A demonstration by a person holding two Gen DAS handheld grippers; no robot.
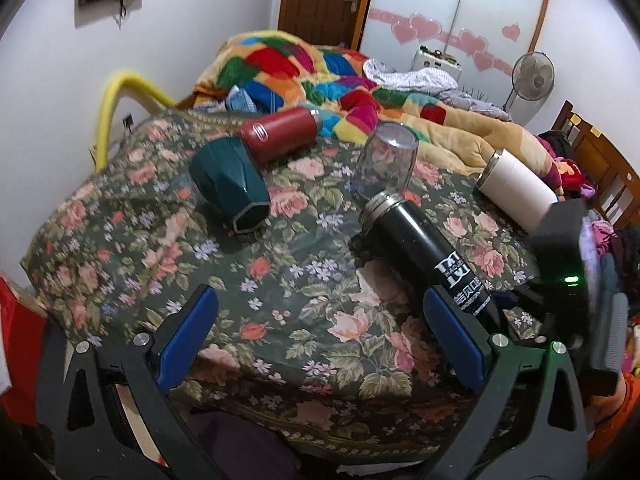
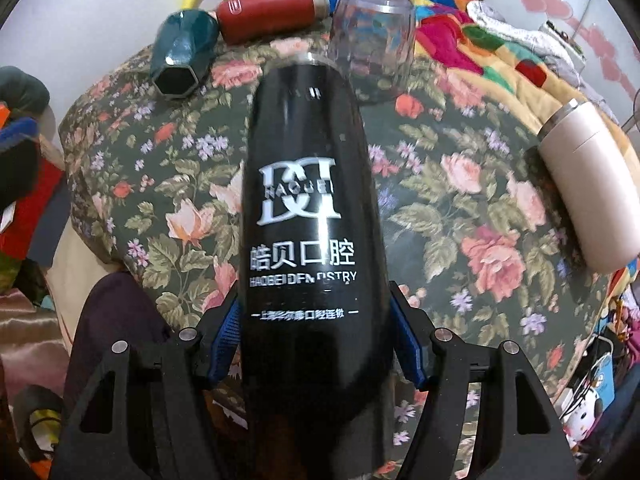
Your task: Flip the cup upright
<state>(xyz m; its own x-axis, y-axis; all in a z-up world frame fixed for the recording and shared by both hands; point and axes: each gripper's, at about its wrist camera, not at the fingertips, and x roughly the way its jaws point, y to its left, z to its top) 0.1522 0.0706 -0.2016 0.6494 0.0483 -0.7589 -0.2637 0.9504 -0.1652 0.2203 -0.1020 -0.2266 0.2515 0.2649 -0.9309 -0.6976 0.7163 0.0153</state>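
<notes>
A black flask cup [image 2: 308, 216] with white lettering is gripped near its base by my right gripper [image 2: 316, 344], its mouth pointing away and lifted at a slant off the floral cloth. It also shows in the left wrist view [image 1: 420, 248], with the right gripper's body [image 1: 560, 264] behind it. My left gripper [image 1: 320, 332] is open and empty over the cloth's near edge, left of the black cup. A clear glass [image 1: 386, 158] stands upside down just beyond the black cup's mouth. A teal faceted cup [image 1: 230, 182], a red flask [image 1: 280, 132] and a white tumbler [image 1: 516, 190] lie on their sides.
The floral cloth [image 1: 280, 280] covers a raised surface on the bed. A colourful quilt [image 1: 320, 76] is heaped behind it. A yellow tube [image 1: 116, 92] arcs at the far left by the wall. A fan [image 1: 532, 78] stands at the back right.
</notes>
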